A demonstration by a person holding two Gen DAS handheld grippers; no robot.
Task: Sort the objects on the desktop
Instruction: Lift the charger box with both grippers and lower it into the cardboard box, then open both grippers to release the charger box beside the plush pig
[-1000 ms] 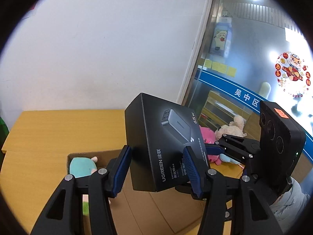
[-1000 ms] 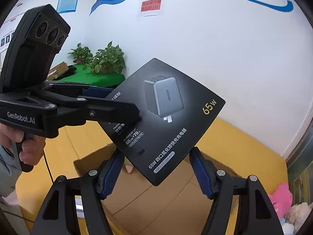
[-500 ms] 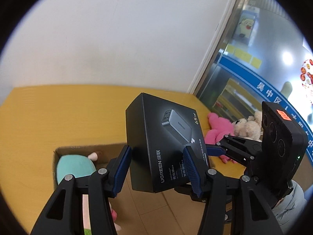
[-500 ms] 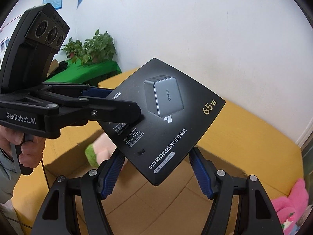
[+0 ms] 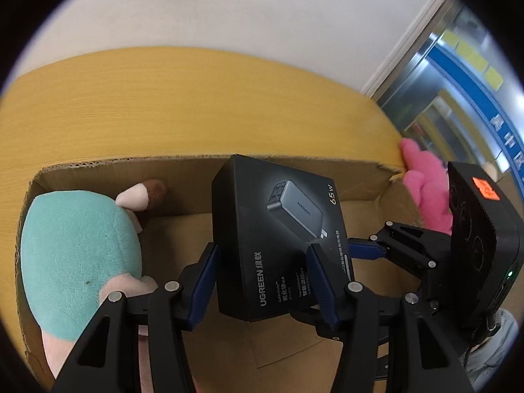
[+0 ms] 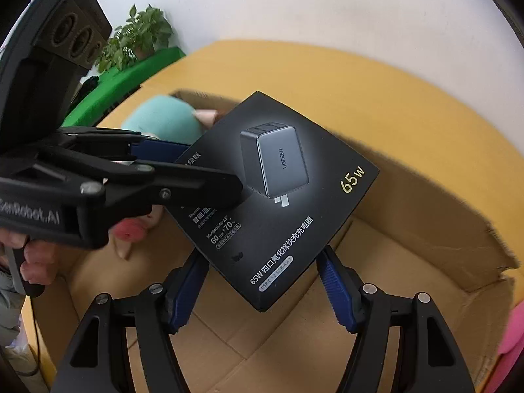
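The black charger box [image 5: 278,229], printed with a grey charger picture, "UGREEN" lettering and a gold "65W", is hanging tilted above the open cardboard box [image 5: 203,167] on the yellow bench [image 5: 163,104]. The left gripper [image 5: 262,281] and right gripper [image 6: 262,290] are both gripping it, jaws clamped on its sides. A teal plush toy [image 5: 75,255] is lying inside the carton at left.
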